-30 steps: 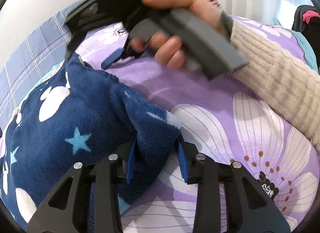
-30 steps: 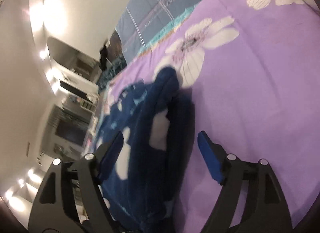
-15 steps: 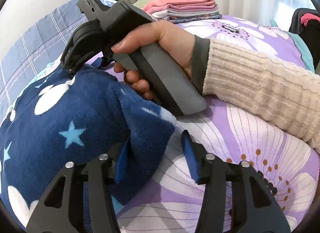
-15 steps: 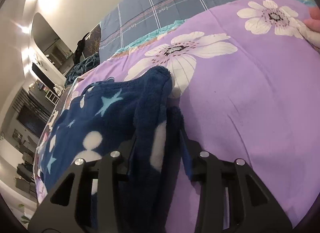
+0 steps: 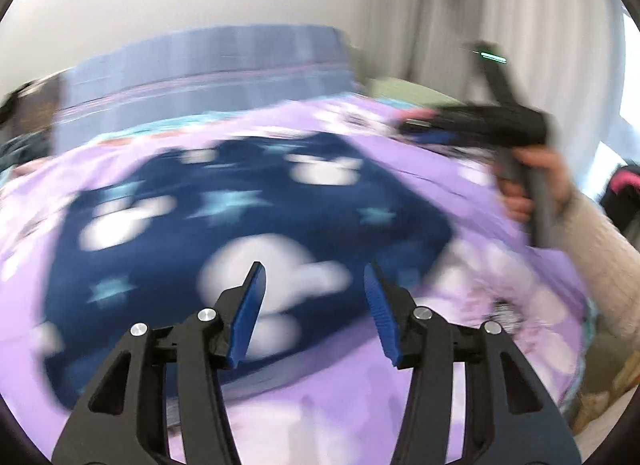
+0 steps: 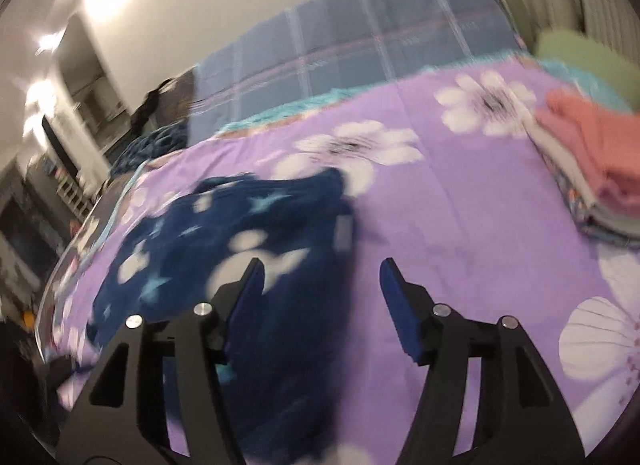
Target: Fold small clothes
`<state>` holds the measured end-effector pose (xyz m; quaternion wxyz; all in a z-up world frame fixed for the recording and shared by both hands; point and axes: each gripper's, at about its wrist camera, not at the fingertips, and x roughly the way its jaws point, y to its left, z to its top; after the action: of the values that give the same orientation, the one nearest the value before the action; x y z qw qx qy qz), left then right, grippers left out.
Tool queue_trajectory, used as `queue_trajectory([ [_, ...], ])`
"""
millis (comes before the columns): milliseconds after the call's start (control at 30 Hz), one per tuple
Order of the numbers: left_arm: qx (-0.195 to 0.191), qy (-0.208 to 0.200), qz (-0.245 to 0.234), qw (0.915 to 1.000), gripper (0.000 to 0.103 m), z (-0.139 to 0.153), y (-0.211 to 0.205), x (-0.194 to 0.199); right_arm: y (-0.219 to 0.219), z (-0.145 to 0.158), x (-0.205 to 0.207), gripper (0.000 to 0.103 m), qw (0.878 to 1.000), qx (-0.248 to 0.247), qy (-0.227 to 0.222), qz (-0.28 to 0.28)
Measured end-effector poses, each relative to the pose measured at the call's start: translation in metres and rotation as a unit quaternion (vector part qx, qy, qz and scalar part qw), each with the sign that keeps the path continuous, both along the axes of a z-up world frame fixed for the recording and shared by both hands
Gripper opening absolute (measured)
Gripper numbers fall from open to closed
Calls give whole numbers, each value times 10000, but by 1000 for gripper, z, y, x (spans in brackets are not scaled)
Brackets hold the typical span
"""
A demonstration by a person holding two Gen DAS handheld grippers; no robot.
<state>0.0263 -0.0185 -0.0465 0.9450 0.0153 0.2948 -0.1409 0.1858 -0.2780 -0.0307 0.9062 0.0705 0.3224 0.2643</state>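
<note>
A navy fleece garment (image 5: 256, 221) with white shapes and pale blue stars lies spread on the purple floral bedspread (image 5: 340, 397); it also shows in the right wrist view (image 6: 240, 241). My left gripper (image 5: 315, 285) is open and empty, held above the garment's near edge. My right gripper (image 6: 322, 281) is open and empty above the garment's right edge. The right gripper also appears in the left wrist view (image 5: 476, 129), held by a hand at the far right, above the bed. Both views are motion-blurred.
A stack of folded clothes (image 6: 592, 169), pink on top, sits at the right of the bed. A blue plaid cover (image 6: 360, 49) lies at the far end. A green pillow (image 6: 576, 49) lies beyond the stack. Curtains (image 5: 540, 25) hang behind.
Both grippers have let go of the garment and lifted away. The garment now lies flat on the bed. The right gripper has swung off to the right.
</note>
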Motion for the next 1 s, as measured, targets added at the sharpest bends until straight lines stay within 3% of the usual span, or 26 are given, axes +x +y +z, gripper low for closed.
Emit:
queue_trajectory([
  [67,-116,-69,664,9977,51,2,51,-11,30,10,-20,64,9990,-212,-212,325],
  [167,-351,-22,1585,9867,52,-1,115,-29,94,16,-50,67,9920,-523,-406,1078],
  [267,-553,18,2202,9739,52,-10,166,-57,176,7,-90,70,9709,-1045,-580,2077],
  [367,-786,95,2379,9680,52,-16,200,-74,234,-10,-123,71,9443,-1438,-691,2879],
  [467,-1131,171,2122,9705,52,-21,212,-76,288,-26,-154,71,9176,-1864,-922,3389],
  [500,-1225,201,1971,9725,52,-22,213,-76,296,-28,-158,71,9150,-1889,-900,3448],
  [600,-1478,439,1258,9800,52,-30,215,-51,315,-31,-162,72,9166,-1889,-708,3452],
  [667,-1415,619,1050,9824,52,-39,212,-35,316,-32,-161,73,9200,-1991,-684,3306],
  [767,-1582,823,726,9813,52,-47,213,-9,310,-31,-159,76,9239,-2089,-622,3144],
  [800,-1733,891,589,9791,48,-49,214,-2,304,-30,-157,77,9268,-2123,-584,3042],
  [833,-1933,955,365,9758,30,-52,214,5,299,-30,-154,78,9298,-2143,-548,2943],
  [900,-1950,1044,143,9751,14,-56,210,9,291,-30,-149,78,9361,-2155,-455,2742],
  [1000,-2043,1097,89,9727,8,-59,213,4,283,-27,-142,78,9432,-2073,-355,2571],
])
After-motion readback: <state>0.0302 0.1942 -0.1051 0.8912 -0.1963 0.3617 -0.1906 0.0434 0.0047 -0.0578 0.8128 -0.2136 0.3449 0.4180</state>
